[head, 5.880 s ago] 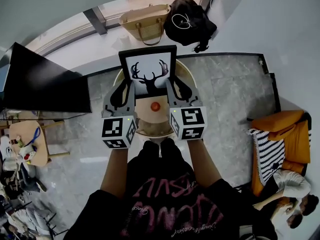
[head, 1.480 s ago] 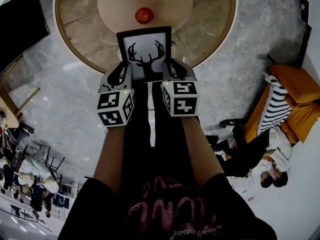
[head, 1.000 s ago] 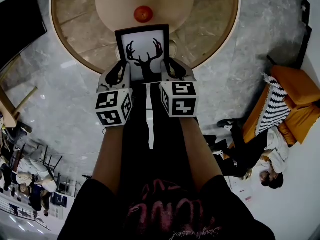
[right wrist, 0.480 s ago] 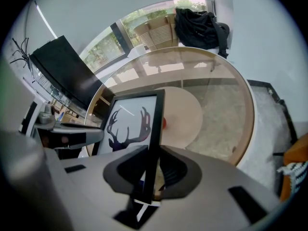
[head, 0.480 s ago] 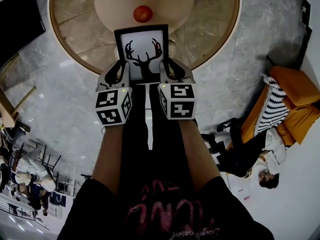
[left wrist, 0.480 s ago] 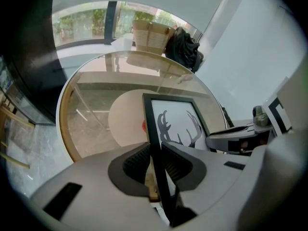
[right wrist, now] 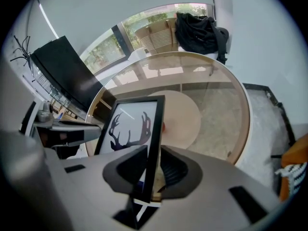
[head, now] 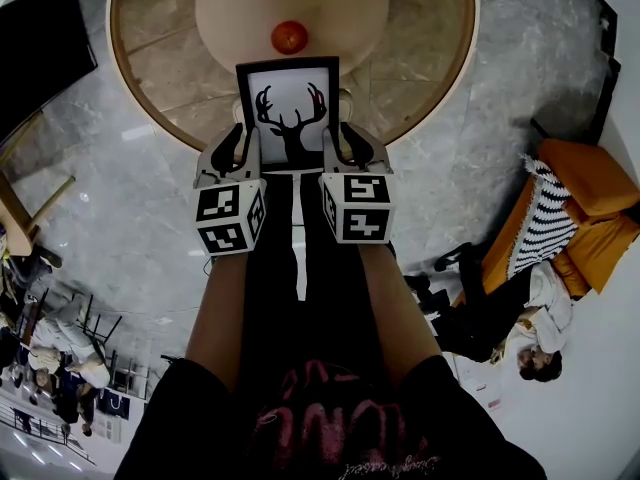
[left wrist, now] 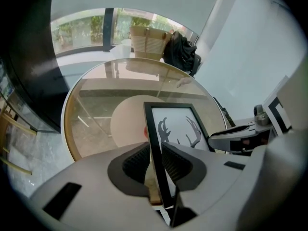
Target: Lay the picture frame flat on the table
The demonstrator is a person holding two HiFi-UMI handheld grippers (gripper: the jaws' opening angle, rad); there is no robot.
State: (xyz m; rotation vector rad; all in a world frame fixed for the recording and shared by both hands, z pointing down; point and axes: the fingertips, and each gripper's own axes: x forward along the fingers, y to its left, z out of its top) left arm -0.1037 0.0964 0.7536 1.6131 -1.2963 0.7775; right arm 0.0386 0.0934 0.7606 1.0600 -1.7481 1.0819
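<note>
Nearest, the left gripper and the right gripper are held out side by side, their marker cubes facing up. Each has its fingers closed on one side rail of the picture frame. In the left gripper view the ribbed dark pads pinch the frame's left rail. In the right gripper view they pinch the right rail of the frame.

The frame is carried between them with its picture turned up toward the person. It is tilted rather than level, and it sits over the near edge of the table. I cannot tell whether its lower edge touches the glass. I judge the task about midway. The frame is picked up and brought to the table, but it is not yet lying flat. It has yet to be lowered, tipped onto its back and let go.

The frame is a thin black rectangle, smooth and slightly glossy, around a white print of a dark antlered stag head. A pale, wood-coloured backing shows between the fingers.

The table is round, with a clear glass top and a tan rim. A pale round disc and grey marble floor show through it. A small red-orange ball-shaped thing lies beyond the frame, near the table's middle.
</note>
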